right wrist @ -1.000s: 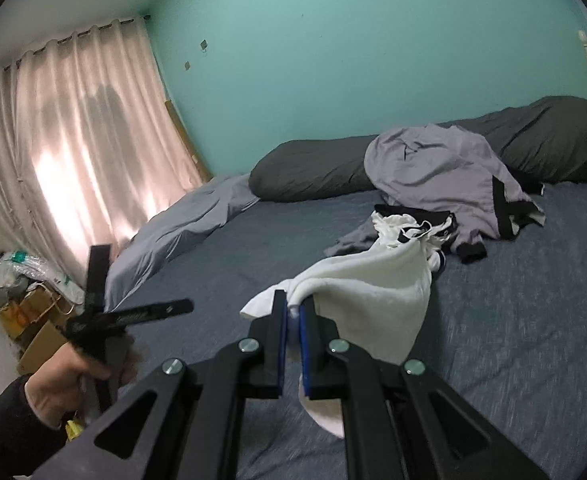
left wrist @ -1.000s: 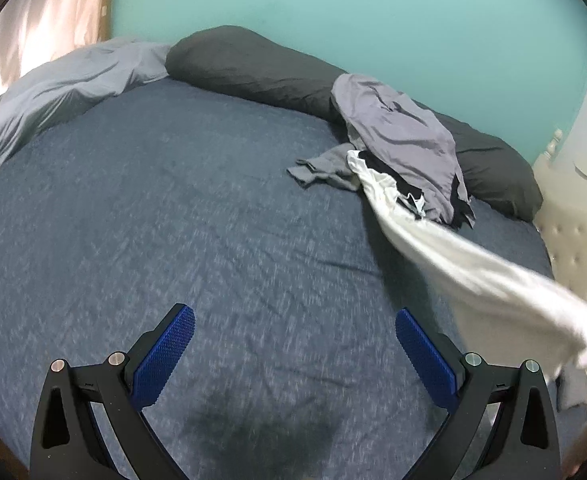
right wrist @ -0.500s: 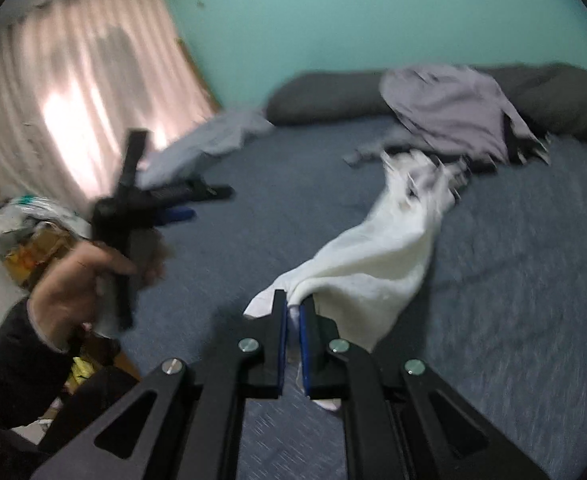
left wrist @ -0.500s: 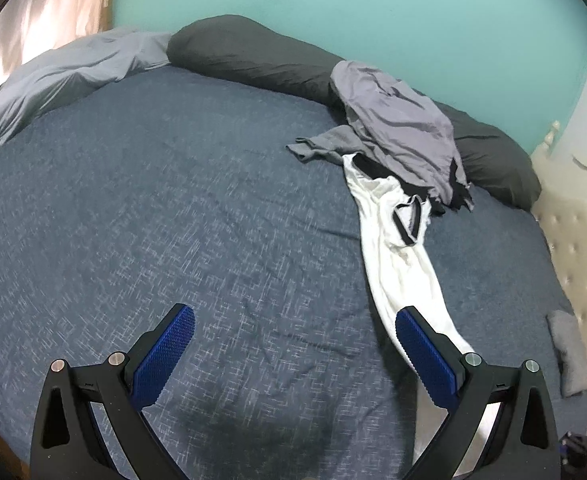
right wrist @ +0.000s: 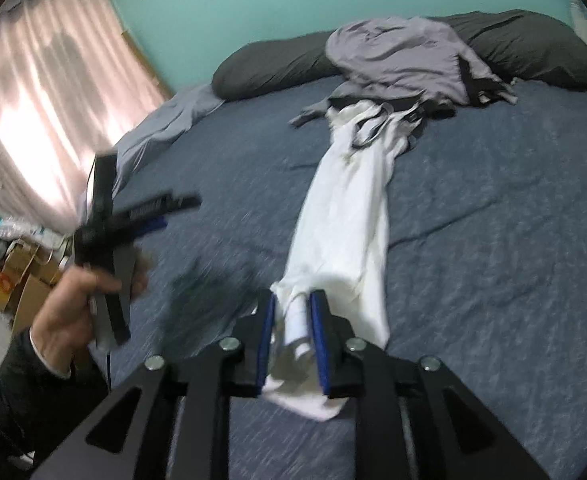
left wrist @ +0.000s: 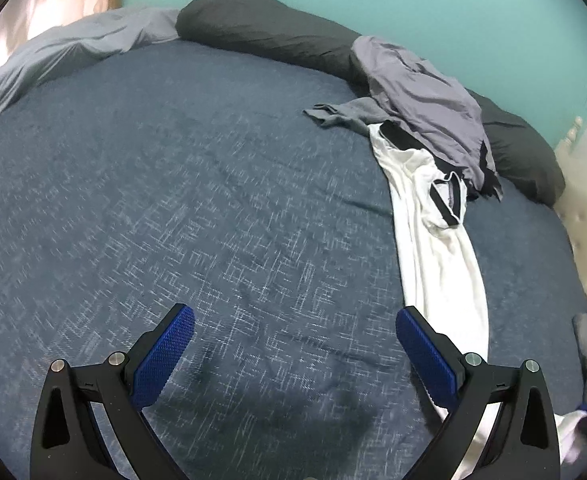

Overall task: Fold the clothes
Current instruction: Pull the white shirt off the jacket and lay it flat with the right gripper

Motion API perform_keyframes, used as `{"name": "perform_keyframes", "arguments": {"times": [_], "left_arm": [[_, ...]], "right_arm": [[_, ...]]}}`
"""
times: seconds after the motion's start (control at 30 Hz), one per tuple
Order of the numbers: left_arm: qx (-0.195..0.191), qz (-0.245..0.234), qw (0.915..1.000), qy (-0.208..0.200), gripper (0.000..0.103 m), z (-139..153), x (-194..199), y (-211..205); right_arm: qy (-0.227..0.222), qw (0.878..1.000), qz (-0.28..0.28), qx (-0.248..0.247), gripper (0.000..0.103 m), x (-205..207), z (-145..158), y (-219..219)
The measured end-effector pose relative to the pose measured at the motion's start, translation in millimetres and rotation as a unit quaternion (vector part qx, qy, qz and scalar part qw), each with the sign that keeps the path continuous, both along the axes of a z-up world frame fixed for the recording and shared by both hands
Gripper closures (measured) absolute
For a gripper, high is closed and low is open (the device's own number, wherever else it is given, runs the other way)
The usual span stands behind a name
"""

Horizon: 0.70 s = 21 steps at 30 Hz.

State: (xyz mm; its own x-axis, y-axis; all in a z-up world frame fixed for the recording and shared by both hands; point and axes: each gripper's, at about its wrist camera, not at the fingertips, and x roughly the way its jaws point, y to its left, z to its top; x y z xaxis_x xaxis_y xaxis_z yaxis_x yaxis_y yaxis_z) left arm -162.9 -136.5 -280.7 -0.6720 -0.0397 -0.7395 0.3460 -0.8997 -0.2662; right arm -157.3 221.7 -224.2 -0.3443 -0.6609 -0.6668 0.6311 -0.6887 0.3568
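White garment (right wrist: 345, 216) stretched in long strip across bed (left wrist: 173, 200), far end tucked under grey clothes pile (left wrist: 421, 92), near end at bed edge. Right hand-held gripper (right wrist: 293, 324) part-parted around bunched hem, grip uncertain. Left hand-held gripper (left wrist: 293, 344) spread wide, empty, beside garment, likely placed to take edge for spreading.

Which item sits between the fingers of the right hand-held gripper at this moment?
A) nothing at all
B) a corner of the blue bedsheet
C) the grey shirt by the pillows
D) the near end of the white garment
D: in the right wrist view the right hand-held gripper has bunched white cloth between its blue pads, the near end of the white garment that stretches back across the bed toward the grey shirt.
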Motion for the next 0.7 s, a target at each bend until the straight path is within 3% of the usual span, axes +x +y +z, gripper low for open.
{"name": "perform_keyframes", "arguments": {"times": [0.3,0.6,0.7], "left_arm": [[0.002,-0.009,1.0,-0.002,0.0,-10,-10,0],[0.011,-0.005,0.9999,0.0,0.0,-7,-14,-9],[0.013,0.001,0.9999,-0.001,0.0,-7,-14,-15]], "right_arm": [[-0.005,0.999,-0.054,0.003,0.074,-83,-3,-7],[0.007,0.997,-0.043,0.062,0.074,-164,-17,-82],[0.007,0.995,-0.033,0.091,0.07,-188,-27,-112]]}}
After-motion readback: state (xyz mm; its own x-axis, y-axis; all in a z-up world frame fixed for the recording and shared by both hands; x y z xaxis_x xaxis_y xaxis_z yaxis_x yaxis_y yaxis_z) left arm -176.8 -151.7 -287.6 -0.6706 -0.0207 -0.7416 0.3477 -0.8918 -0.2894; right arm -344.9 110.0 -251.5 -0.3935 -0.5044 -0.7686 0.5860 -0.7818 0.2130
